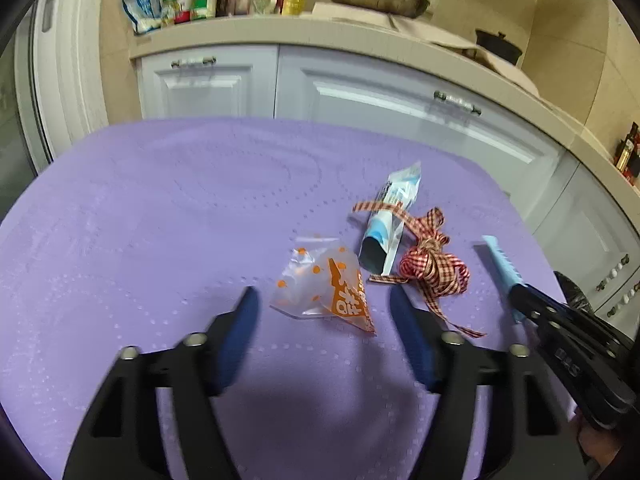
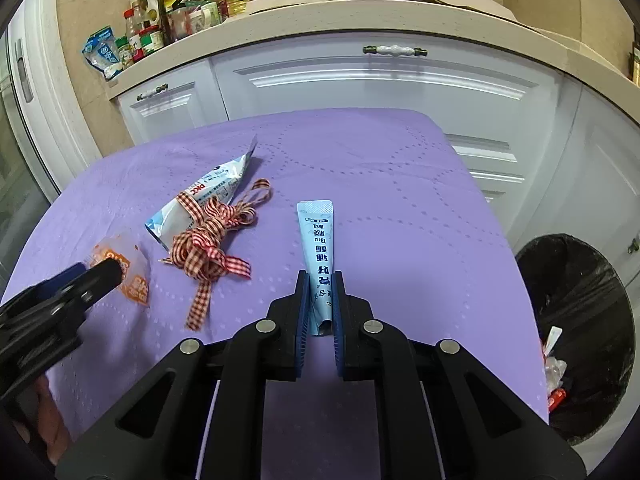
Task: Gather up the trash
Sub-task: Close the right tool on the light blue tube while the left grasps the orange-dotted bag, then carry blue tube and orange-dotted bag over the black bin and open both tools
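My right gripper (image 2: 320, 300) clamps the blue sachet (image 2: 319, 248) on the purple table (image 2: 400, 200); left gripper (image 1: 324, 320), half-open, straddles the orange wrapper (image 1: 332, 288); ribbon (image 2: 208, 240) and pouch (image 2: 208, 196) remain; bin (image 2: 580, 300) holds some trash.

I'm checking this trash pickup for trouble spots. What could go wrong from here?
1. The right hand-held gripper pinches only the near end of the blue sachet; the long free end could swing or slip on the way to the bin.
2. The left hand-held gripper straddles the thin orange wrapper; it may crumple or slide away.
3. The ribbon tail lies by the left finger and could snag.
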Demonstrator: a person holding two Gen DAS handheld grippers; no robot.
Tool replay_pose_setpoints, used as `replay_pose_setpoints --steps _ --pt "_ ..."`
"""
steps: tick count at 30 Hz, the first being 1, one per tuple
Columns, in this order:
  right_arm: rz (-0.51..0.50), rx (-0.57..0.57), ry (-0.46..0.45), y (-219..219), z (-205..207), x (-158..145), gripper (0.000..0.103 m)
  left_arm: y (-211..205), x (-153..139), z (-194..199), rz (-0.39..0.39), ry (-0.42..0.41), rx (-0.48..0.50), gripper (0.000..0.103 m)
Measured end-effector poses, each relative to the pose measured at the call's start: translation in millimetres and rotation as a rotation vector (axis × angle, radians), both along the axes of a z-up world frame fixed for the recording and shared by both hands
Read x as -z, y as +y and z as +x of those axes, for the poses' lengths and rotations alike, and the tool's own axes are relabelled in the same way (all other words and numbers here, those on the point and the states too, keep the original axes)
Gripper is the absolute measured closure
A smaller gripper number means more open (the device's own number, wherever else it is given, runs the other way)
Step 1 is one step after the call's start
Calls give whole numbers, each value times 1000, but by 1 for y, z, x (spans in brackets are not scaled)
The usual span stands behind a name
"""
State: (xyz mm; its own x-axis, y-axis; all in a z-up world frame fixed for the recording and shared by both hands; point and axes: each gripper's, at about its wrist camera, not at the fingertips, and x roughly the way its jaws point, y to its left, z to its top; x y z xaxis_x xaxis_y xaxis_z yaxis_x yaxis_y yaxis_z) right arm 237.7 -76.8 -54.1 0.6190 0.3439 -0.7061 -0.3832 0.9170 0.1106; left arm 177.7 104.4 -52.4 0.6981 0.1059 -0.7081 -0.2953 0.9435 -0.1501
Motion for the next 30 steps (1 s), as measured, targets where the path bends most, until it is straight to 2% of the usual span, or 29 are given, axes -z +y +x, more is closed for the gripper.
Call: replay_pose_setpoints --steps 1,3,4,5,6,9,15,30 --pt "2 2 -1 -2 -1 0 92 0 2 2 -5 5 1 53" --pt "10 5 -1 -7 -2 0 92 0 5 5 -14 17 13 70" --pt "13 6 -2 -8 -2 -1 92 -1 5 4 -15 10 19 74" --pt "16 8 -3 -9 -2 -1 92 -2 5 4 -10 7 27 85" --pt "20 10 -7 -11 -3 -2 92 -4 4 3 0 5 37 91" --pt "27 12 -12 -15 -5 -3 92 -9 2 0 41 -7 51 93" --pt "41 19 -27 -21 -12 -4 92 -6 -2 -9 61 -28 60 96" --pt "45 63 -69 -49 -41 -13 92 -11 -14 -34 145 -75 42 96"
